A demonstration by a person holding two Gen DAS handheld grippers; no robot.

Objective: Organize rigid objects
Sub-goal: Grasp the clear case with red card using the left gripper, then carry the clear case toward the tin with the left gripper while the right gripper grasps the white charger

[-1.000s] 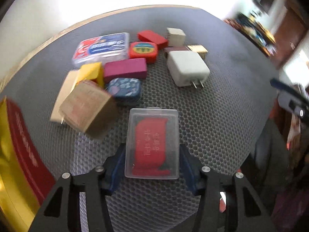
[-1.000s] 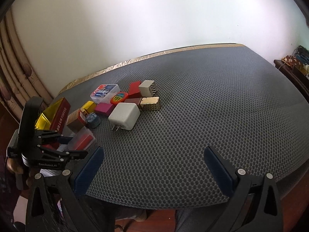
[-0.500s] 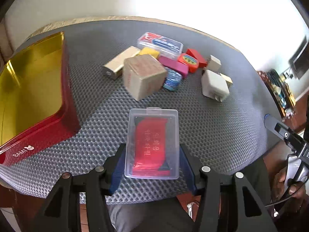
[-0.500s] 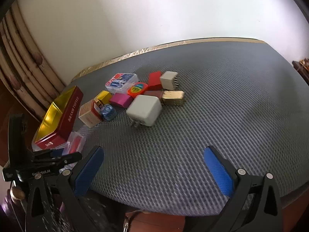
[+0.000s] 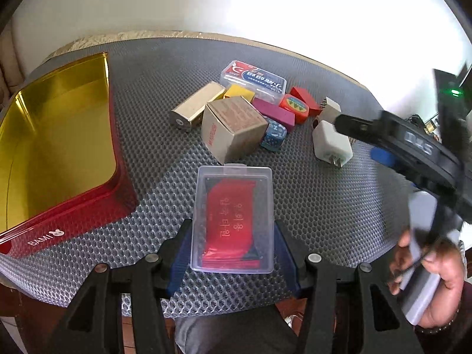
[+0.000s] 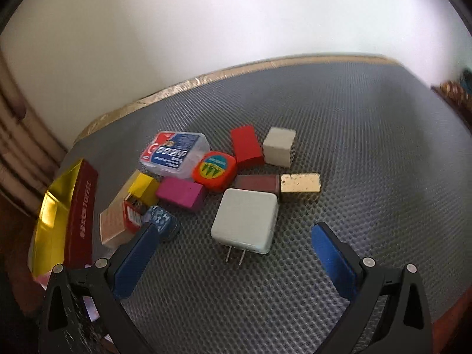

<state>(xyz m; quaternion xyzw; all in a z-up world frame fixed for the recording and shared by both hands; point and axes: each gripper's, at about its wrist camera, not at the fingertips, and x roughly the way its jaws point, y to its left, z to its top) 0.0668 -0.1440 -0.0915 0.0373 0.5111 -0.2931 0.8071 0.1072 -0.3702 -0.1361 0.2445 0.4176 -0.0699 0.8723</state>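
My left gripper is shut on a clear plastic case with a red card inside, held above the grey mat's near edge. The open red tin with a gold inside lies to its left. My right gripper is open and empty, hovering low over the mat. The white charger lies just ahead between its blue fingers, untouched. In the left wrist view the right gripper shows beside the charger, held by a person's hand.
A cluster lies behind the charger: a cardboard box, battery case, orange tape measure, magenta block, red block, white cube, gold bar and a small blue item. The grey mat stretches right.
The left wrist view rolled and swung left, bringing the red tin into view, with the case still held. The right gripper moved forward to the cluster; the charger now sits just ahead of its fingers.
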